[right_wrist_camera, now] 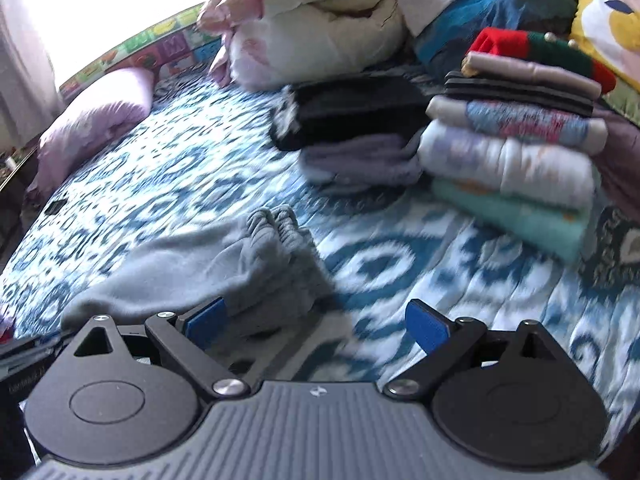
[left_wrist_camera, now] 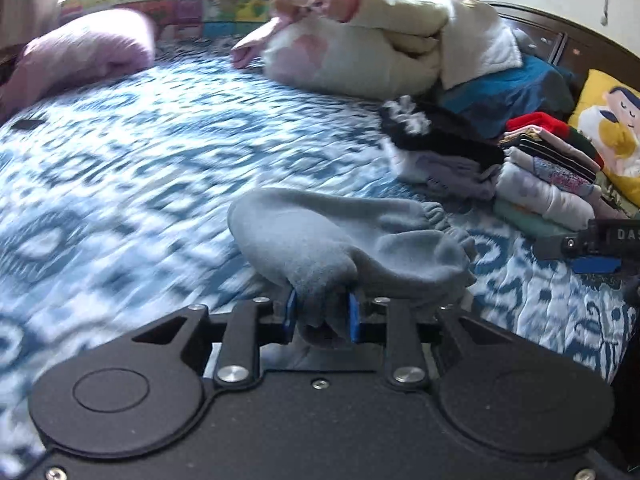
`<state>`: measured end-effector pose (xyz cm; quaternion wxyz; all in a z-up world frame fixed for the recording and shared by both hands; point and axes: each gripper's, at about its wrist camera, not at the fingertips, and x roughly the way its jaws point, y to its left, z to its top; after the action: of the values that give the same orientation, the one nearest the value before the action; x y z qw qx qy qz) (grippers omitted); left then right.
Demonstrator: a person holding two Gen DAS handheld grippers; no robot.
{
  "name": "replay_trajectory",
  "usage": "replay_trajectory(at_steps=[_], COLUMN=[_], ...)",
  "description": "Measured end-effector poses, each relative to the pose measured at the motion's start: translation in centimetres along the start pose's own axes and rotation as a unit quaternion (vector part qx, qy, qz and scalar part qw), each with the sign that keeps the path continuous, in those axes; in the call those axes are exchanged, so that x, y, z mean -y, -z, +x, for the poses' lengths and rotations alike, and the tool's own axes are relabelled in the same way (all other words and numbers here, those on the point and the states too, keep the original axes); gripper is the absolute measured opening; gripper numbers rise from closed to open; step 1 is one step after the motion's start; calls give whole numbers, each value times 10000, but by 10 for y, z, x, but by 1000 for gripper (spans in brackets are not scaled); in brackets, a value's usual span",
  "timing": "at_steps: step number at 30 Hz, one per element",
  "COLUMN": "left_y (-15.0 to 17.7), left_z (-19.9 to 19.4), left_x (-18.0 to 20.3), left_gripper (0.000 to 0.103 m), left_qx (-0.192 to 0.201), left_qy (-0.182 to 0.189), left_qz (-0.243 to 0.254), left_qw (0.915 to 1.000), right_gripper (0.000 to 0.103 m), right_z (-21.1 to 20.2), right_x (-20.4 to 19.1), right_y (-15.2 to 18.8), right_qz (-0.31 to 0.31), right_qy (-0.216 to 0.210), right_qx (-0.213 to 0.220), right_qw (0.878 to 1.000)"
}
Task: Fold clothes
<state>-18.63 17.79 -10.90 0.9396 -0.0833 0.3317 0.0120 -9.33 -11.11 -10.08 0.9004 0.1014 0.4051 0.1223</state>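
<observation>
A grey fleece garment [left_wrist_camera: 344,236] with elastic cuffs lies bunched on the blue-and-white patterned bedspread [left_wrist_camera: 132,168]. My left gripper [left_wrist_camera: 323,314] is shut on a fold of it near its lower edge. The same grey garment [right_wrist_camera: 224,268] shows in the right wrist view, left of centre. My right gripper [right_wrist_camera: 316,326] is open; its left blue pad [right_wrist_camera: 205,322] touches the garment's edge and its right pad [right_wrist_camera: 427,326] is over bare bedspread [right_wrist_camera: 380,264]. The right gripper [left_wrist_camera: 592,248] shows at the right edge of the left wrist view.
A stack of folded clothes [right_wrist_camera: 516,132] stands at the right, with a black and lilac pile [right_wrist_camera: 352,132] beside it. A heap of quilts [left_wrist_camera: 372,40] and a blue cushion [left_wrist_camera: 508,92] lie at the back. A pink pillow [left_wrist_camera: 80,56] lies far left. A yellow cartoon cushion [left_wrist_camera: 612,128] is at the right.
</observation>
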Motion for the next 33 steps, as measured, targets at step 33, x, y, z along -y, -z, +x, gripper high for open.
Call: replay_trajectory(at_steps=[33], left_y=[28], left_z=[2], left_x=[33], left_gripper=[54], left_qx=[-220], left_qy=[328], left_qz=[713], left_qw=[9967], right_gripper=[73], right_z=[39], right_x=[-35], right_y=[42], right_qz=[-92], right_qy=[-344], right_qx=[-467], right_qw=[9983])
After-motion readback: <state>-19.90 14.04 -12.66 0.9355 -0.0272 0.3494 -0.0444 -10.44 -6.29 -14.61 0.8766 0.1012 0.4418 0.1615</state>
